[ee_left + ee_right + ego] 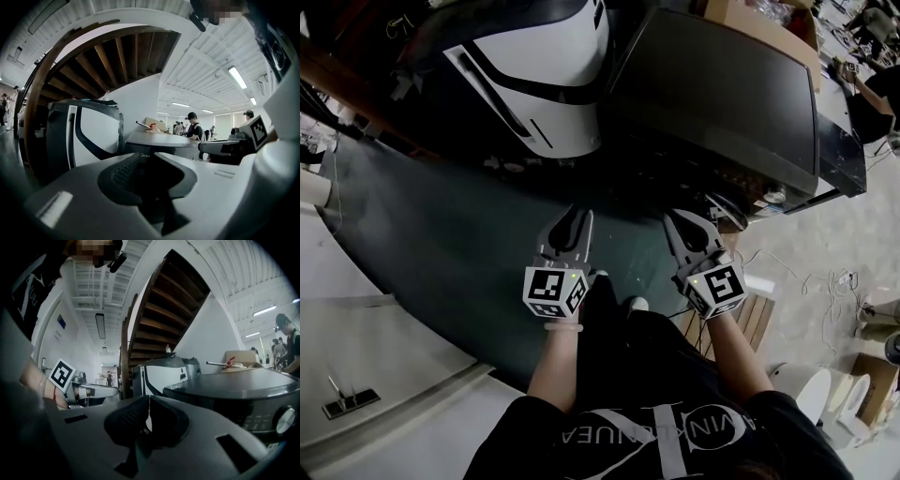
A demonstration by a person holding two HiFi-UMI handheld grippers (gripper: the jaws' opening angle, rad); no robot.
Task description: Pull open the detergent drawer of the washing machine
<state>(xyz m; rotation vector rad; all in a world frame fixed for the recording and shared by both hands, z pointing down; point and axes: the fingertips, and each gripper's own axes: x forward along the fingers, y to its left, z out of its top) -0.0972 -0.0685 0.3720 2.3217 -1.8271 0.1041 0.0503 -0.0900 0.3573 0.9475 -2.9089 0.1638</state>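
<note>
While held near the washing machine (722, 103), short of its front edge, touching nothing. Open dark floor (441, 253) before that machine; white appliance (544, 84) just beside it. Left tongs (577, 217) slightly spread, empty. Right tongs (678, 221) parted by a sliver, empty. Drawer not to be made out on the machine's dark front.

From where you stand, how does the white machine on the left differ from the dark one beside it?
The white machine carries curved black bands; the dark washing machine is dark grey all over. The dark washing machine has a flat top and a round knob on its front; the white machine's top looks rounded. Both are appliances standing side by side.
</note>
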